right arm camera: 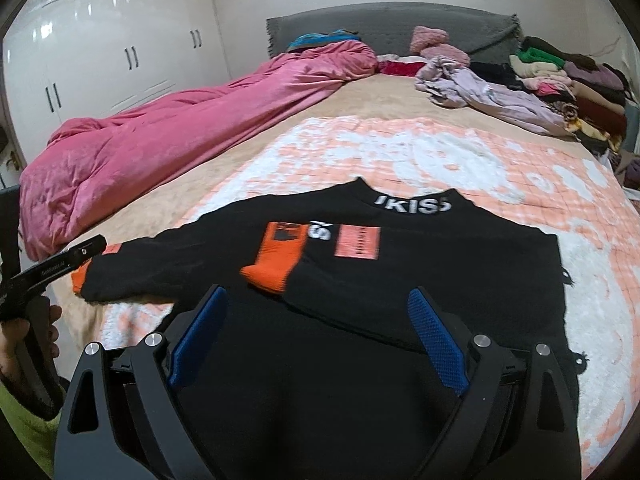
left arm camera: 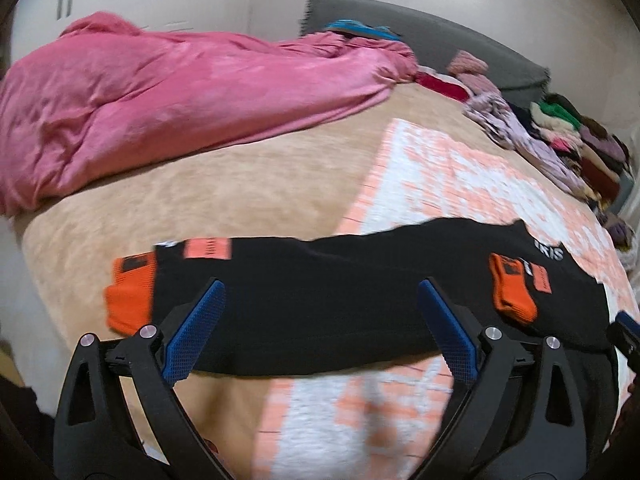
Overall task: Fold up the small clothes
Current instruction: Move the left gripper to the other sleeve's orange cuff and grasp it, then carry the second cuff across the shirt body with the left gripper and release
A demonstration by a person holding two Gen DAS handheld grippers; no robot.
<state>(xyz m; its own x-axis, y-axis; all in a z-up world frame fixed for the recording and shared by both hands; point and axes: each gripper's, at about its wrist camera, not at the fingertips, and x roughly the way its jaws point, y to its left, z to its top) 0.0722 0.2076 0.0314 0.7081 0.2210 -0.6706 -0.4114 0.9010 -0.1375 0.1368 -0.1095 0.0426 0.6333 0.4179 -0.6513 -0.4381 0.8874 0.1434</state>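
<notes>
Black sweater [right arm camera: 400, 276]: lies flat on the peach-and-white blanket [right arm camera: 500, 168] on my bed, right sleeve folded across the chest, orange cuff [right arm camera: 272, 264] up.
Left gripper [left arm camera: 320, 320]: my fingers spread wide over the left sleeve; contact seems absent, view blurred.
Right gripper [right arm camera: 318, 334]: fingers wide above the hem.
Beyond: pink duvet [right arm camera: 160, 136], stacked clothes [right arm camera: 568, 80].
</notes>
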